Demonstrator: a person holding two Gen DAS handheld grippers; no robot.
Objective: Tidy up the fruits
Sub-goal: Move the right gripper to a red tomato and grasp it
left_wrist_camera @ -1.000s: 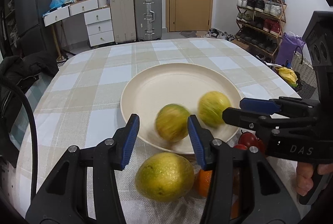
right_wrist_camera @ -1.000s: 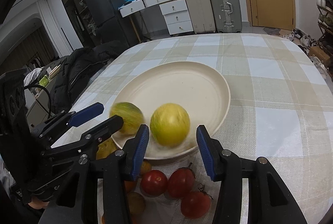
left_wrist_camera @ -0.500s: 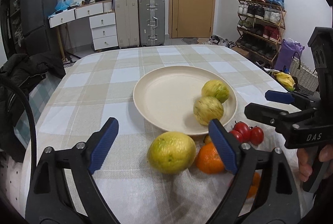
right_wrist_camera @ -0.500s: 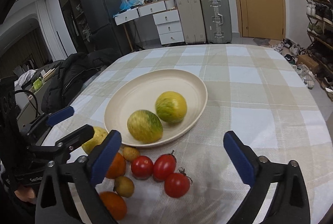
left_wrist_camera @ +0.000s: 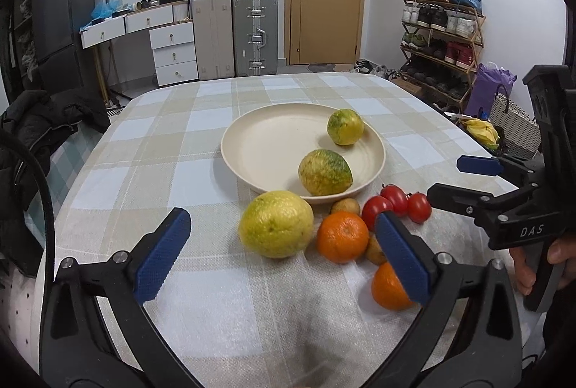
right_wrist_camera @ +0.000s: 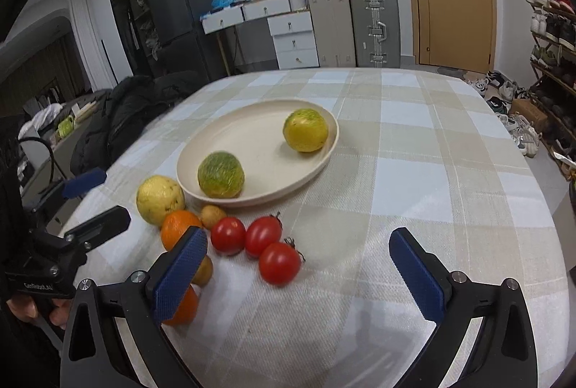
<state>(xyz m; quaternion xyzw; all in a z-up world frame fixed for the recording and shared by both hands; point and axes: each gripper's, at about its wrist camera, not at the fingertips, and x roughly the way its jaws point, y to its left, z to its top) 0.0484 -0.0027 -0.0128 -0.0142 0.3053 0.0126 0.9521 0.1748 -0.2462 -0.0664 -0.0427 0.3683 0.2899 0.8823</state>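
Two green-yellow fruits [left_wrist_camera: 325,172] sit on the plate [left_wrist_camera: 259,150]; both grippers, the left [left_wrist_camera: 284,254] and the right [right_wrist_camera: 298,274], have just opened empty, next reaching for the loose fruit nearby.

A checked cloth [left_wrist_camera: 151,143] covers the counter. On it sits a plate [left_wrist_camera: 266,150], far of centre. Near it lie a lemon [left_wrist_camera: 275,224], oranges [left_wrist_camera: 342,236] and tomatoes [left_wrist_camera: 396,204].

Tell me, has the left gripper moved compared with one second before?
Yes. The left gripper has pulled back from the plate, its jaws just opening. They now frame the big yellow fruit on the table, holding nothing.
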